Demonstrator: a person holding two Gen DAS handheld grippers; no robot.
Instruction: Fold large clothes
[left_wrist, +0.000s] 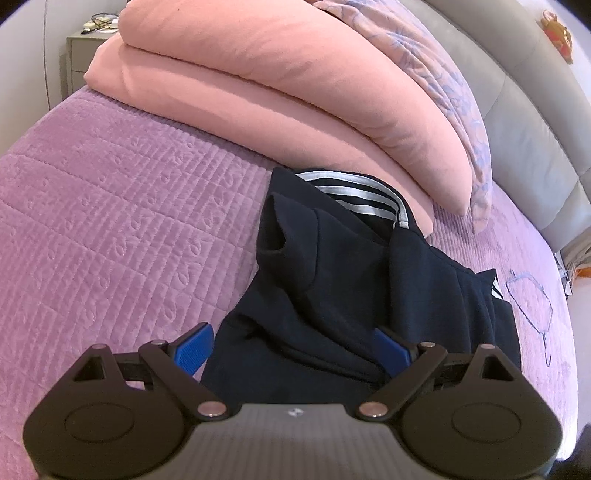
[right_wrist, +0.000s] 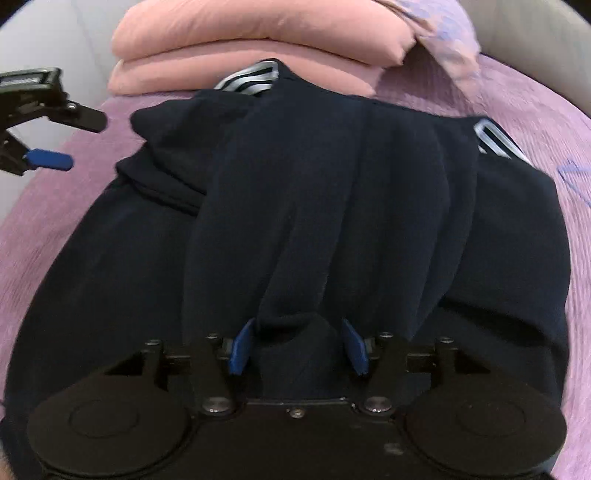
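A dark navy garment (left_wrist: 332, 280) with white stripes lies bunched on the purple quilted bed (left_wrist: 110, 206). In the left wrist view my left gripper (left_wrist: 293, 350) is open, its blue pads wide apart, with the garment's near edge between them. In the right wrist view the garment (right_wrist: 314, 206) fills the middle. My right gripper (right_wrist: 297, 345) has its blue pads partly apart with a fold of navy cloth between them; whether they grip it I cannot tell. The left gripper also shows at the far left of the right wrist view (right_wrist: 51, 144), open above the bed.
A folded pink duvet (left_wrist: 258, 81) lies across the bed behind the garment, with a floral pillow (left_wrist: 454, 92) on it. A grey padded headboard (left_wrist: 524, 110) runs along the right. A bedside cabinet (left_wrist: 79, 48) stands at the far left. A thin cord (left_wrist: 532, 299) lies on the bed.
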